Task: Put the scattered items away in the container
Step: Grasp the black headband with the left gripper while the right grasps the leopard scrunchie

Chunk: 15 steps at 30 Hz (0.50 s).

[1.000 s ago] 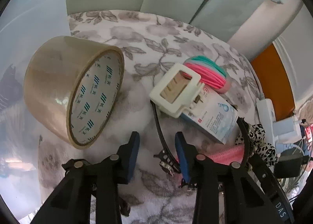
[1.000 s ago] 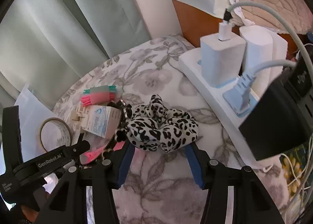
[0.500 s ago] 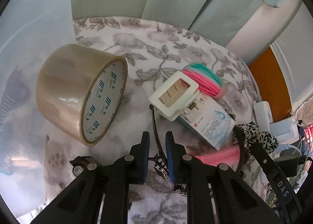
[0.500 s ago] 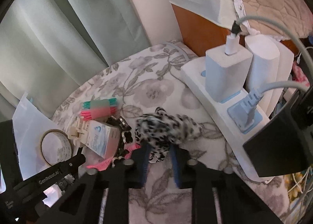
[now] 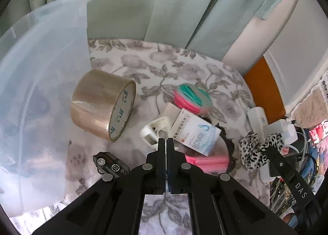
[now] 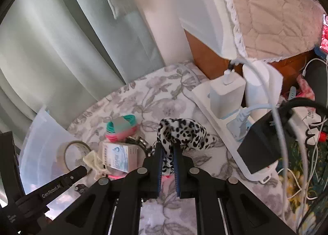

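My right gripper is shut on the leopard-print scrunchie and holds it above the flowered cloth; it also shows in the left wrist view. My left gripper is shut above the pile; whether it grips the thin black headband I cannot tell. Below lie a white hair claw, a white medicine box, a pink comb, pink and teal hair ties, a tape roll and a black toy car. The clear plastic container stands at the left.
A white power strip with chargers and cables runs along the right side of the cloth. Curtains hang behind. An orange bed frame and quilt stand at the right. More cables and clutter lie at the far right.
Both grippers closed from open. The right one took hold of the scrunchie and lifted it. The left one closed over the headband's place and rose, so the pile looks smaller.
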Available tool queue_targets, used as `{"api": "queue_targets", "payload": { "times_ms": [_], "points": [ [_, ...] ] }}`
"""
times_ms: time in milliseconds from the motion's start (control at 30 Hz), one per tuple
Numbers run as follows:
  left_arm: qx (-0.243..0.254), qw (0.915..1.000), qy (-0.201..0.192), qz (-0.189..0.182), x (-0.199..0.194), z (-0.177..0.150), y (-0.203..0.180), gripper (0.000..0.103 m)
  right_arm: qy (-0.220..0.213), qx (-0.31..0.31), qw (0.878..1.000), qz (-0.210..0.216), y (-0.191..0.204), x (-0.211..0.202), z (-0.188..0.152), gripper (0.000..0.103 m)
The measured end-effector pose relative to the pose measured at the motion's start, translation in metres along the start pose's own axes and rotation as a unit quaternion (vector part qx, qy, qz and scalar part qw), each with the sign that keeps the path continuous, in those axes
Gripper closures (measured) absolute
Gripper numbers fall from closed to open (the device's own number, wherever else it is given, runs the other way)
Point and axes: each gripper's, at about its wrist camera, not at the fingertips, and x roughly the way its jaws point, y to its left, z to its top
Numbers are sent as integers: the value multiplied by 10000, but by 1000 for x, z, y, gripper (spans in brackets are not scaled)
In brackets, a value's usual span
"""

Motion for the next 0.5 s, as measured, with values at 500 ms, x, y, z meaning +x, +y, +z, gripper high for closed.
{"api": "queue_targets", "payload": {
  "times_ms": [500],
  "points": [
    [931, 9934, 422, -514, -1, -33, -30, 84, 25, 47, 10000, 60, -10, -25, -17, 94]
  ]
}}
